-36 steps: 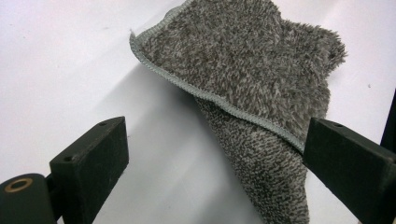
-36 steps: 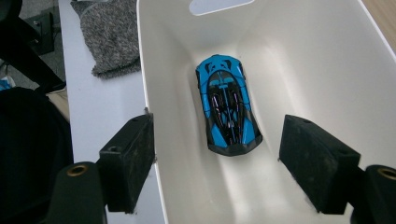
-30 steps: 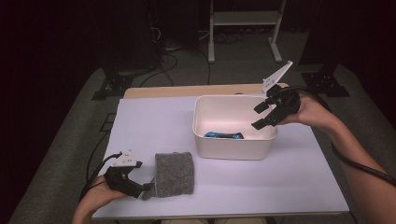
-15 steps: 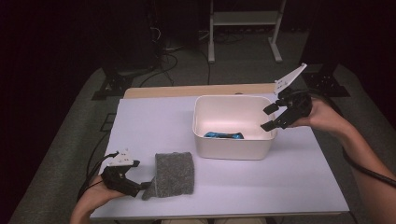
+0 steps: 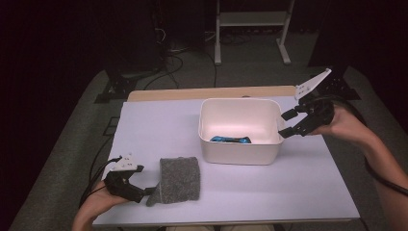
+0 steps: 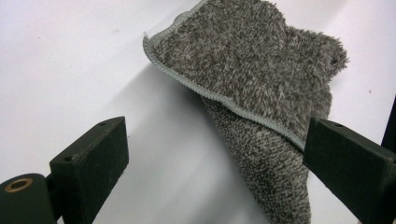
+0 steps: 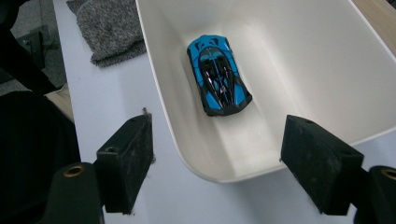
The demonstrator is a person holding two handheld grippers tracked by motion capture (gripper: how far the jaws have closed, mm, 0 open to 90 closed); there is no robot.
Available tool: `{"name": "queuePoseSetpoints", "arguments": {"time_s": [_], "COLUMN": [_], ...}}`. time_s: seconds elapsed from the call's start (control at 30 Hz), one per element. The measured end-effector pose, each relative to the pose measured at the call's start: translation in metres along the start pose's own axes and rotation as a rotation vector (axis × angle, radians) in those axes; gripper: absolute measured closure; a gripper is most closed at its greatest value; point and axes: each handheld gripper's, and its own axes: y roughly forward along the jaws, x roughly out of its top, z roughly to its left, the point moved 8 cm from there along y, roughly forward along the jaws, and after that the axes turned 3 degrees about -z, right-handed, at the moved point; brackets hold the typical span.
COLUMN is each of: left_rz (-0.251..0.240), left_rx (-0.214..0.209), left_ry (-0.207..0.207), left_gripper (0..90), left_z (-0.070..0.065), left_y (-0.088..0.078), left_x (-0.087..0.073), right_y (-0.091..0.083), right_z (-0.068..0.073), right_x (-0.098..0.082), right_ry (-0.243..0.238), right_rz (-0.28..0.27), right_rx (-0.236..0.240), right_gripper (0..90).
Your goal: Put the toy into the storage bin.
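Right, what we see:
right gripper (image 5: 287, 123): jaws spread wide with nothing between them; we place it just off the right end of the white bin (image 5: 239, 151), tips toward the rim.
toy car (image 7: 218, 74): blue and black, lying flat on the bin floor, touched by neither gripper.
left gripper (image 5: 144, 194): released; we see the jaws straddling a corner of the grey cloth (image 5: 179, 177), one jaw edge at the cloth's hem, no squeeze.
grey cloth: folded, fluffy, flat on the white table (image 5: 159, 130) at the near left, well apart from the bin.
bin: near table centre-right.
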Motion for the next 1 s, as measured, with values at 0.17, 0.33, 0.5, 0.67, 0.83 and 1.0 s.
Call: {"name": "queuePoseSetpoints", "arguments": {"time_s": [0.17,0.33,0.5,0.67,0.83,1.0], "left_rz": [0.004,0.003,0.0,0.002,0.003,0.002], "left_rx": [-0.001,0.001,0.0,-0.002,0.001,0.0], "left_ry": [0.012,0.014,0.009,0.003,0.002,-0.001], "left_gripper": [6.3,6.3,6.4,6.3,6.3,6.3], "left_z": [-0.001,-0.001,0.0,-0.001,-0.001,-0.001], "left_y": [0.001,0.001,0.001,0.003,0.002,0.002], "left_x": [0.001,0.001,0.001,-0.001,-0.001,-0.001], "right_y": [-0.002,-0.004,-0.005,-0.006,-0.006,-0.004], "right_z": [-0.001,-0.001,-0.003,-0.005,-0.006,-0.005], "right_x": [-0.011,-0.022,-0.035,-0.047,-0.056,-0.065], "right_ry": [0.018,0.041,0.06,0.075,0.09,0.105], "right_rz": [-0.007,-0.018,-0.025,-0.029,-0.032,-0.036], "right_rx": [-0.006,-0.007,-0.013,-0.022,-0.025,-0.02], "right_gripper": [22.7,22.1,21.0,20.5,19.7,18.2]}}
